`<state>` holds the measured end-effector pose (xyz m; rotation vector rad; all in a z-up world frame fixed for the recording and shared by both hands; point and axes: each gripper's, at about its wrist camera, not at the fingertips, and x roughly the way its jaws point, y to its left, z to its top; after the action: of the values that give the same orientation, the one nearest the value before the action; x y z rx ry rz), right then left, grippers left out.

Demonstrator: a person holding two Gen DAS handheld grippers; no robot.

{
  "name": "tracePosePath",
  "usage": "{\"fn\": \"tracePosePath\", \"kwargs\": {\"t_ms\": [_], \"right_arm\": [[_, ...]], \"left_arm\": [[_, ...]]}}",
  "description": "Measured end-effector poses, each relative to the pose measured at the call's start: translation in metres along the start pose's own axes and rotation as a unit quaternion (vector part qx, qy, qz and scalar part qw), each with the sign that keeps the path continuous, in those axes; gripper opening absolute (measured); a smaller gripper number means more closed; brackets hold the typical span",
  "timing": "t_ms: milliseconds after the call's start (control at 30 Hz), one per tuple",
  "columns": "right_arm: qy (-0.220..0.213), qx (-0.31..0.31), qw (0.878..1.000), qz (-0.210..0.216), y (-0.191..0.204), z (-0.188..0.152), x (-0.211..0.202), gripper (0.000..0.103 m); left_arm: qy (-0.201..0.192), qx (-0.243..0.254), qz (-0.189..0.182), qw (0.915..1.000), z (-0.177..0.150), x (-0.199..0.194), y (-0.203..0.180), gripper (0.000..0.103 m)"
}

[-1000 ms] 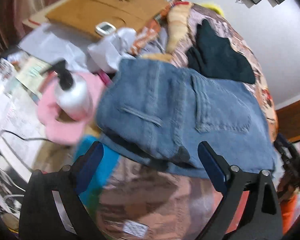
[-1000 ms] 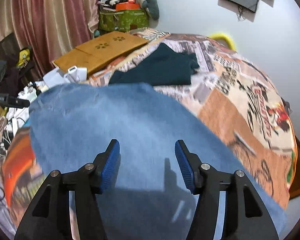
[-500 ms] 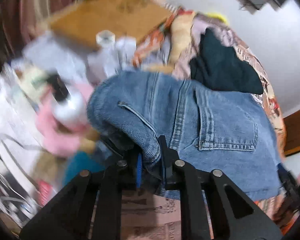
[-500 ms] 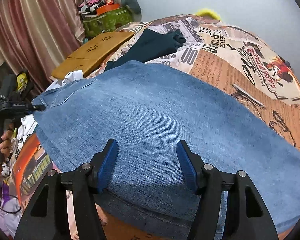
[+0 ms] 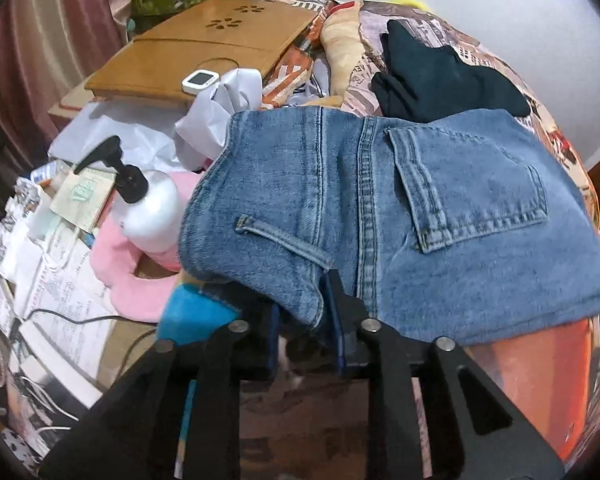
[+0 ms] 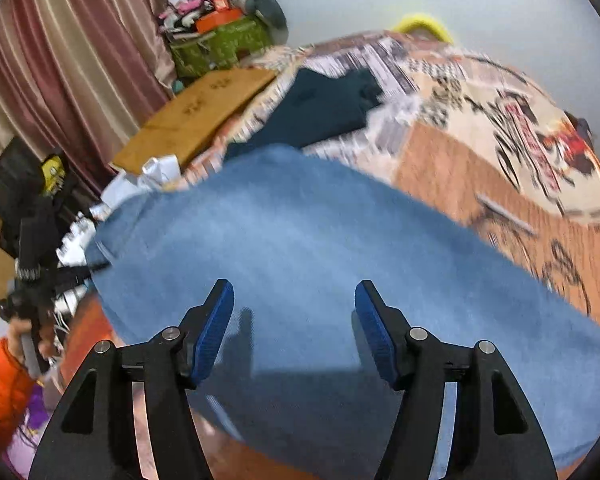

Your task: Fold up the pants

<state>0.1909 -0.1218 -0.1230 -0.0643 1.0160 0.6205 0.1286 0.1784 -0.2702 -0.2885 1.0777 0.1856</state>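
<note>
The left tool (image 5: 306,312) has a fold of the jeans' (image 5: 380,216) waistband edge between its blue pads, and its jaws are opening; the denim still sits in the narrow gap, with the pads close against it. From that pinched corner the jeans spread forward and to the right of the tool over the bed (image 5: 560,148). They are mid-blue, faded denim with orange-tan stitching, back side up: a belt loop (image 5: 284,240) lies just ahead of the tool, the centre seam runs straight away from it, and a back pocket (image 5: 472,188) sits to its right. The waist end is nearest the left tool, and the long axis runs rightward across the patterned bedspread.

The right tool (image 6: 294,320) is released, its jaws wide and opening slightly, hovering over a plain stretch of the denim (image 6: 320,260) with nothing gripped. Its view is motion-blurred, so seams and edges there are hard to make out. The jeans' far end is cut off at the frame's right edge.

Beyond the jeans lies a dark folded garment (image 5: 432,76). Left of the left tool stand a white pump bottle (image 5: 152,208) and a pink cloth (image 5: 132,276).
</note>
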Motion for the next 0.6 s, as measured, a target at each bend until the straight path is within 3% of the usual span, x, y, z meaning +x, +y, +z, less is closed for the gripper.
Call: {"fn": "tracePosePath", "kwargs": {"t_ms": [133, 300, 400, 500, 600], "right_arm": [[0.01, 0.002, 1.0, 0.019, 0.009, 0.024, 0.029, 0.065], [0.06, -0.009, 0.998, -0.021, 0.006, 0.01, 0.065, 0.065], [0.035, -0.005, 0.999, -0.014, -0.006, -0.019, 0.044, 0.066], [0.029, 0.024, 0.999, -0.002, -0.022, -0.044, 0.014, 0.07], [0.023, 0.047, 0.999, -0.003, -0.04, -0.061, -0.01, 0.072]], "left_arm": [[-0.005, 0.04, 0.016, 0.9991, -0.009, -0.02, -0.001, 0.043], [-0.021, 0.026, 0.03, 0.999, 0.001, -0.051, 0.008, 0.062], [-0.053, 0.026, 0.034, 0.9977, 0.025, -0.063, 0.002, 0.08], [-0.069, 0.041, 0.037, 0.9961, 0.052, -0.061, -0.017, 0.087], [-0.066, 0.056, 0.015, 0.9961, 0.076, -0.042, -0.045, 0.089]]}}
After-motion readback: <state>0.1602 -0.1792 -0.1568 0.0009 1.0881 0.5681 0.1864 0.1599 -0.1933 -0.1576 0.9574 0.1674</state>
